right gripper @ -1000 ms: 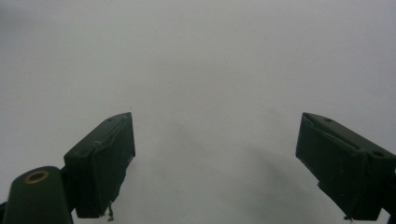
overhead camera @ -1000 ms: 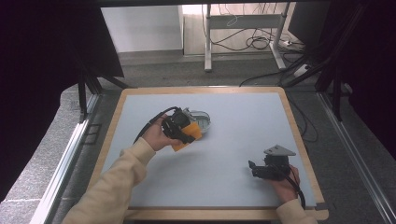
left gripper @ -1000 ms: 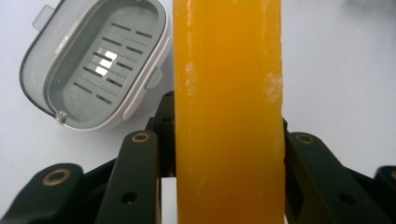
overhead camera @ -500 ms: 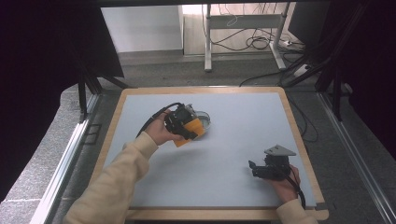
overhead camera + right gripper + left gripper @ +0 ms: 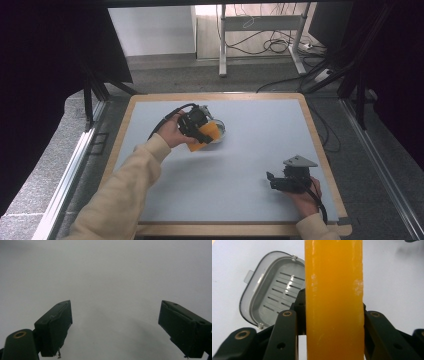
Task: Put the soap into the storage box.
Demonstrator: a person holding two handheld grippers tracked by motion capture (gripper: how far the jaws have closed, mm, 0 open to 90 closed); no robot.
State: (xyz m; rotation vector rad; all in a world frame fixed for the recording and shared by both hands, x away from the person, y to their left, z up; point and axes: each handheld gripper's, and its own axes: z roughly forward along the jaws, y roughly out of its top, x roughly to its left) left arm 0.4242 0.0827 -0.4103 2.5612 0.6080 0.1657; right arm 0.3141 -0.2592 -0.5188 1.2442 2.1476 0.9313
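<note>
My left gripper (image 5: pixel 202 131) is shut on an orange bar of soap (image 5: pixel 205 136), held just above the grey mat left of centre. In the left gripper view the soap (image 5: pixel 334 300) stands upright between the two black jaws, which press on its sides. Behind it lies a grey slotted soap dish (image 5: pixel 272 297), seen in the high view as a grey dish (image 5: pixel 220 131) right beside the soap. My right gripper (image 5: pixel 272 181) rests low near the mat's front right, pointing left, jaws wide open with nothing between them (image 5: pixel 115 332).
The grey mat (image 5: pixel 250 150) sits in a wooden frame (image 5: pixel 320 145). A cable (image 5: pixel 162 125) trails from the left gripper. Beyond the table stand a metal stand leg (image 5: pixel 222 40) and floor cables (image 5: pixel 280 45).
My left gripper has carried the soap a little farther back and to the right, toward the dish. The right gripper has stayed where it was.
</note>
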